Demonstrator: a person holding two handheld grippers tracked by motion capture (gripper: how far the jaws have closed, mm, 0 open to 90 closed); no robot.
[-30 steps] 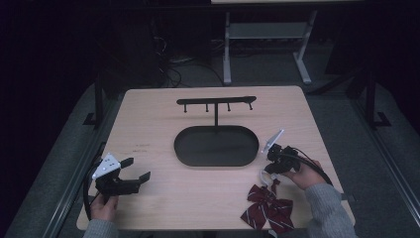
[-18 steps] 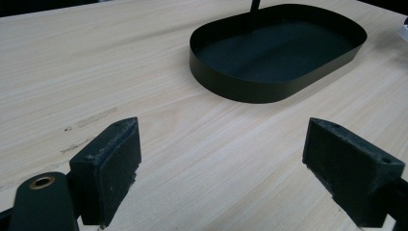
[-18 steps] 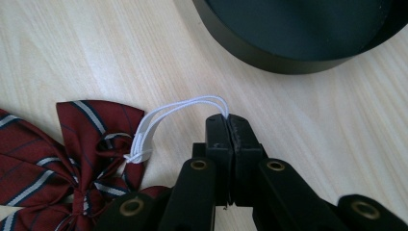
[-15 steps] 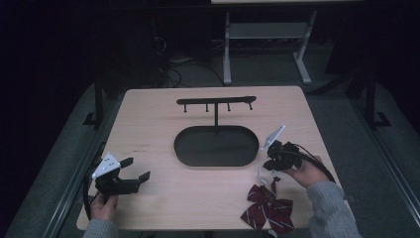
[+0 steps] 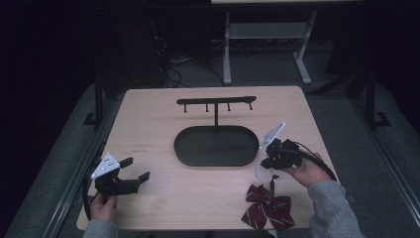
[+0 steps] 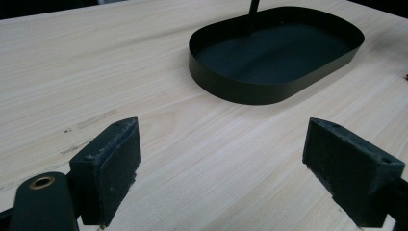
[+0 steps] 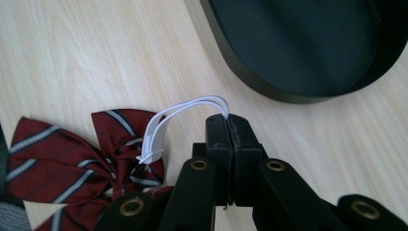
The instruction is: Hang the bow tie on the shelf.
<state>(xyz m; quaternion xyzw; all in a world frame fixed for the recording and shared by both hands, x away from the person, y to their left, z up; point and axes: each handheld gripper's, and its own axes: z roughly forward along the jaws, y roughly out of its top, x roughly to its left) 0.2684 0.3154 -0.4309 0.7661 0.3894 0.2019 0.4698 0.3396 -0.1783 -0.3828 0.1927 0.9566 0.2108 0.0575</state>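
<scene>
Near the bench's front-right corner lies the striped burgundy bow tie [image 5: 268, 208], and its white elastic loop [image 7: 185, 113] is pinched in the right gripper [image 7: 226, 120], jaws squeezed tight on it. At the front-left corner the left gripper [image 6: 221, 168] sits with jaws wide apart, nothing between them. Further back, mid-bench, is the black oval tray [image 5: 216, 147] with its hook stand [image 5: 216, 102].
</scene>
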